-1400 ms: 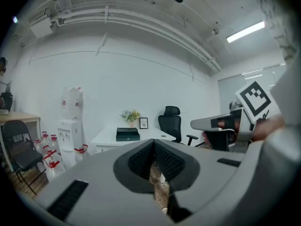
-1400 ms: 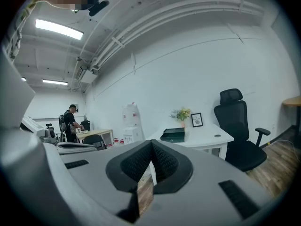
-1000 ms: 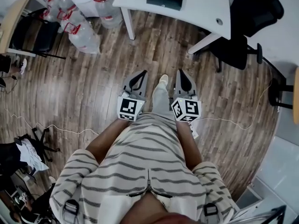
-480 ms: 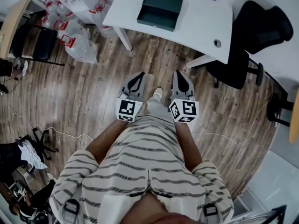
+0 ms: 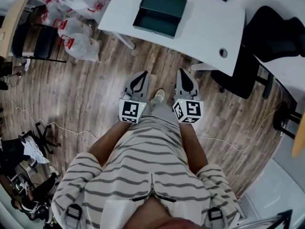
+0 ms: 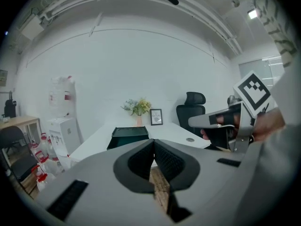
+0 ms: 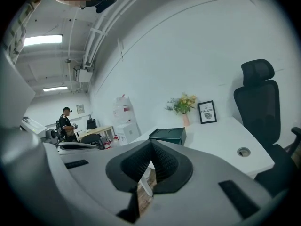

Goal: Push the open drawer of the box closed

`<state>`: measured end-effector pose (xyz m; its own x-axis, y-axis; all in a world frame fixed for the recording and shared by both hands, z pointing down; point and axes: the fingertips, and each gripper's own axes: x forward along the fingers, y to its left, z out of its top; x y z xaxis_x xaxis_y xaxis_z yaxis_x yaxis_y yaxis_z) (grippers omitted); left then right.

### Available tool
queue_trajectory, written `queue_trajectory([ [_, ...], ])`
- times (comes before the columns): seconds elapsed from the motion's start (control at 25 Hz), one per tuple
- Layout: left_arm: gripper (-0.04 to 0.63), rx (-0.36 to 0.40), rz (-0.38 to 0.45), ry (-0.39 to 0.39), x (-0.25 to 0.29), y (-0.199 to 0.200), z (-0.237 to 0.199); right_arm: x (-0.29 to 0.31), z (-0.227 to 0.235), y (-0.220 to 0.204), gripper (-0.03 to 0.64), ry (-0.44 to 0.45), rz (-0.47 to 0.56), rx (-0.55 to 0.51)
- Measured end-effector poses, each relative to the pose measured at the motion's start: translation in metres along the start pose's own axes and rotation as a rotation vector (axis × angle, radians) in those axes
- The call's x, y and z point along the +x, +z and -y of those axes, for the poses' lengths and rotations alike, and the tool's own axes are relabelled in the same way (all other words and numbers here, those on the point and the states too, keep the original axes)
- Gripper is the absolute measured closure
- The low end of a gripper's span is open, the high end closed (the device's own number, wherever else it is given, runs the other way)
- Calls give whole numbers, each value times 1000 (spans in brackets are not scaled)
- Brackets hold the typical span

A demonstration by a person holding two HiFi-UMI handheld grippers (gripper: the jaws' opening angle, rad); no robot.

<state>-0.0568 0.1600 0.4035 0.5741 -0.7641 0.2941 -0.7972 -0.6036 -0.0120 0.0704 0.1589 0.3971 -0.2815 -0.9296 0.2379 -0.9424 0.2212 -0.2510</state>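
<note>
Head view: logged left gripper (image 5: 141, 78) and right gripper (image 5: 184, 76) side by side at frame centre, tips toward 12 o'clock, each carrying a black-and-white marker cube at its 6 o'clock end. Confirmed in left gripper view: jaws pressed together, nothing between them. Same in right gripper view: jaws closed tip to tip, nothing held, nothing touched.

Under both: wood-plank floor (image 5: 71, 89), grey-brown, with a thin white cable (image 5: 228, 144) trailing across at 4 o'clock.

At 12 o'clock, well apart from both grippers: white table (image 5: 205, 30) with a round cable hole (image 5: 222, 53). On it, dark green box (image 5: 164, 6) with drawer (image 5: 151, 24) pulled out on the 6 o'clock side, toward the grippers.

At 2 o'clock: black office chair (image 5: 274, 32) beside the table. At 10 o'clock: clear water bottles (image 5: 78, 44) with red handles on the floor.

Right gripper view, beyond the box: vase of flowers (image 7: 183, 105) and framed picture (image 7: 207, 112) against a white wall. Read "NATURE" on the picture; smaller print too fine to make out. At 9 o'clock in that view, far off: a person (image 7: 66, 121) in dark clothes by a desk.
</note>
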Motion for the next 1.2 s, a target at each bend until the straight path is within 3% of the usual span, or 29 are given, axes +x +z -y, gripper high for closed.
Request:
queue_trajectory([
  [0.28, 594, -21, -15, 13, 28, 3, -15, 30, 9, -6, 607, 6, -32, 32],
  [0.92, 594, -22, 3, -70, 125, 26, -87, 140, 30, 31, 607, -53, -36, 7],
  [1.2, 594, -42, -26, -91, 152, 22, -104, 170, 45, 35, 607, -88, -51, 26],
])
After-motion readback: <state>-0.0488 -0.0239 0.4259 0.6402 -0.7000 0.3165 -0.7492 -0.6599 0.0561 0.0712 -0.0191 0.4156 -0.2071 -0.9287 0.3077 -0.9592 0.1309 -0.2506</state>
